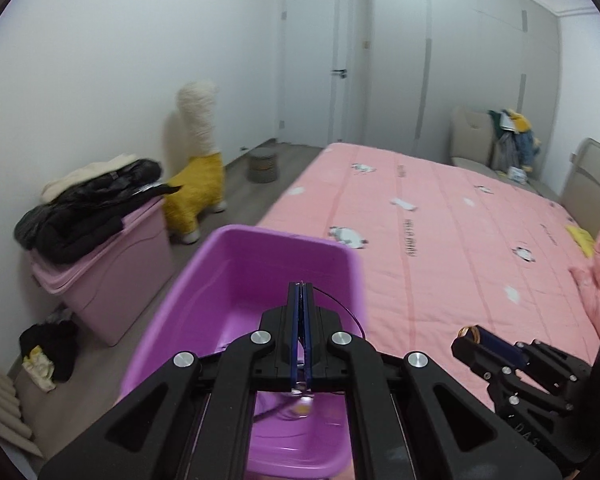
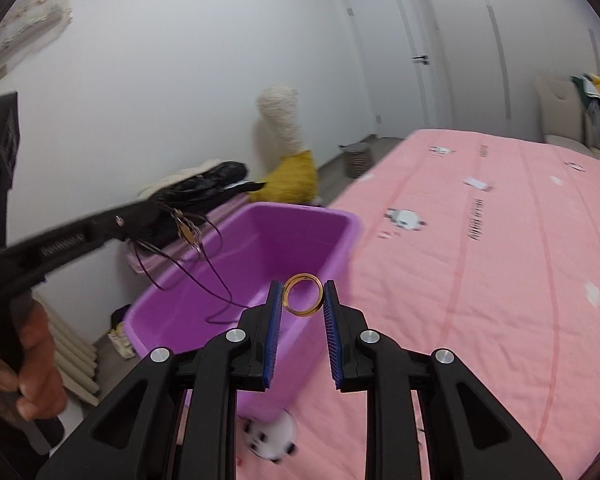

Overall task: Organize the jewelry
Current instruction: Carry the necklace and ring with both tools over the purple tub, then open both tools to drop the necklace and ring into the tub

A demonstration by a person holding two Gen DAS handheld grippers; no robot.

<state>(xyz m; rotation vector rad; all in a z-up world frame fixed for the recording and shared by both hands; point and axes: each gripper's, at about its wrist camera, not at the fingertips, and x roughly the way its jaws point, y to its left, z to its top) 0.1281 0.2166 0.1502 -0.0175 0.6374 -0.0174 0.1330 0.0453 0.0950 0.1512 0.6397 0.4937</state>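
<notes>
The left gripper (image 1: 303,286), jaws pressed together on a dark corded necklace with a gold pendant (image 2: 188,230), holds it dangling over the open purple plastic bin (image 2: 332,216) on the pink patterned bedspread (image 2: 500,260). The right gripper (image 2: 302,296), beside the bin's near corner, clamps an upright gold ring (image 2: 303,294) between its blue pads (image 2: 275,312).

Your two wrist cams both look close down into the purple bin (image 1: 260,264), sharing bed (image 1: 440,220) and door (image 1: 316,68).
</notes>
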